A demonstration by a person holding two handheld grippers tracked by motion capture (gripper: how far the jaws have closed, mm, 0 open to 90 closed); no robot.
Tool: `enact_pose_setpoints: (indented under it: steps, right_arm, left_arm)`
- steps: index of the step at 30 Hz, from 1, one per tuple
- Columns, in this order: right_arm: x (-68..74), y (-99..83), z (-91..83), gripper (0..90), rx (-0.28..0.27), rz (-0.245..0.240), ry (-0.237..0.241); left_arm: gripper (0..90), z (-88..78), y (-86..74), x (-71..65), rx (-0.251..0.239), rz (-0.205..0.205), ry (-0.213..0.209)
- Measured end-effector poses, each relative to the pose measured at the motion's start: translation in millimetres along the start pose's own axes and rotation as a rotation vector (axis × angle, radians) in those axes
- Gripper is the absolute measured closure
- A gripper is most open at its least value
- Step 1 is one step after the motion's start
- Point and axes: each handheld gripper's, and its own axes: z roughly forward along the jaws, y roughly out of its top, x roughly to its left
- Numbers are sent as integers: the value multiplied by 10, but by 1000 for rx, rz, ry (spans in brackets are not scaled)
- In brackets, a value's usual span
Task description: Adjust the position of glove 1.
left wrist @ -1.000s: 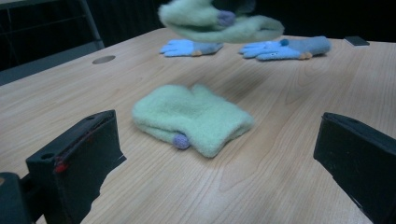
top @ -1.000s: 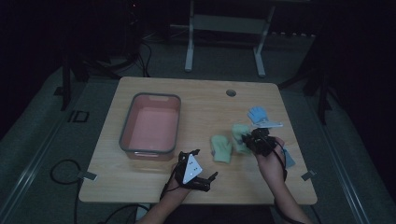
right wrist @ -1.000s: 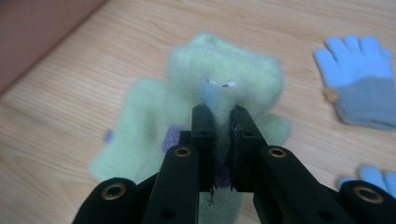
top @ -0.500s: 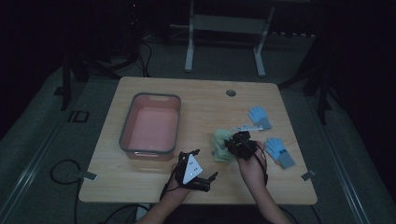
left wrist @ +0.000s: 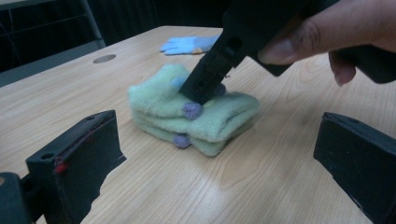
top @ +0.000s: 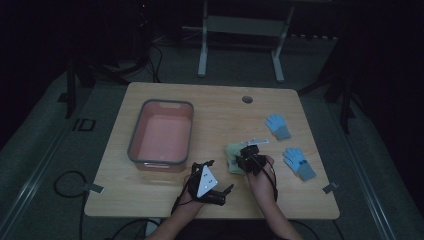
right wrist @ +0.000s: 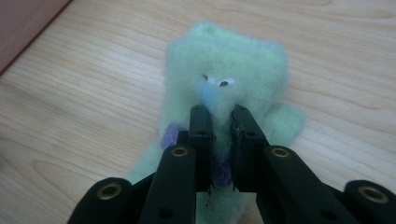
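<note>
Since the earlier frame, the right claw (right wrist: 219,116) carries the green gloves (right wrist: 224,79) leftward on the desk (top: 215,107), pinching their fuzz. Left claw (left wrist: 224,158) gapes wide, empty.

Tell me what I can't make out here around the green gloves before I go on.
- Green gloves, high view: right half hidden under the right hand-held gripper; dim and small.
- Lower glove, left gripper view: the upper glove covers its top.
- Gloves' near end, right gripper view: hidden behind the jaws.
- Blue glove, left gripper view: partly hidden by the right hand-held gripper.
</note>
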Motion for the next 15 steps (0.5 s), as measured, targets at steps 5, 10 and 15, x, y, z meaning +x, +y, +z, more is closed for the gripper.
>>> enact_pose_setpoints:
  steps: [5, 10, 15]
  right_arm:
    - [-7, 13, -54, 736, -6, -12, 19]
    - [-78, 47, -195, 605, -42, -25, 51]
    - [-178, 75, -303, 379, -84, -68, 55]
  left_arm:
    - [7, 4, -2, 23, -18, -33, 4]
    - [7, 19, 5, 39, 2, -41, -8]
    - [7, 46, 18, 12, 23, -21, 25]
